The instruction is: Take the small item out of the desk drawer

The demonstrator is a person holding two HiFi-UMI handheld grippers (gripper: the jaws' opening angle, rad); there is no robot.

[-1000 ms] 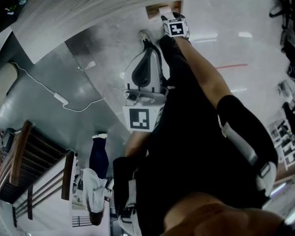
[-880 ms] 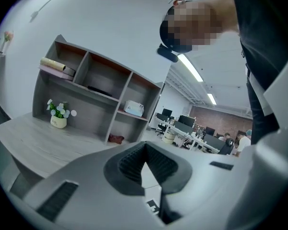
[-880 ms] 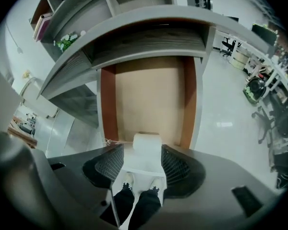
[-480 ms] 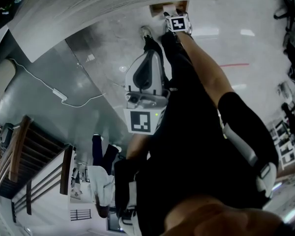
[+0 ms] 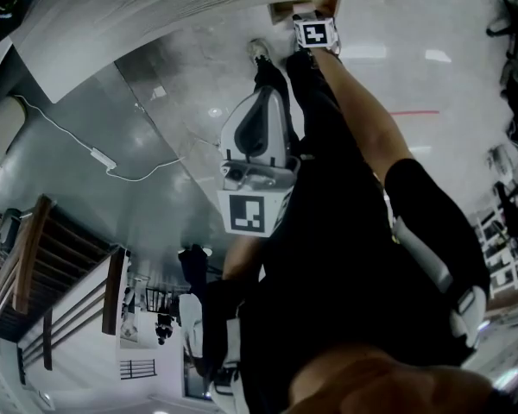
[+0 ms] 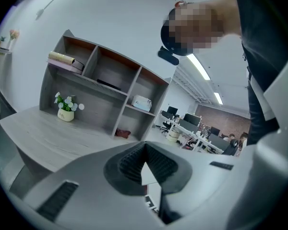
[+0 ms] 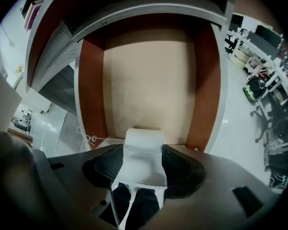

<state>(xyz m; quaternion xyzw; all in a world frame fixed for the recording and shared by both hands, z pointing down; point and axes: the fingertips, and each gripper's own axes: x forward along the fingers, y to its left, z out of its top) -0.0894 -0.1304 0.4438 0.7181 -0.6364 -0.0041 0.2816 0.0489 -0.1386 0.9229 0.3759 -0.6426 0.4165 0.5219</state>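
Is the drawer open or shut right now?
Open: the right gripper view looks down into the drawer, its bare floor showing, the white item at its near end.

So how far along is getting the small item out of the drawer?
Done: the drawer is open. In hand: the right gripper points down into it, its jaws just opened wide, straddling the white item without clamping it yet. Still to do: close on it and lift it out. The left gripper is shut and empty.
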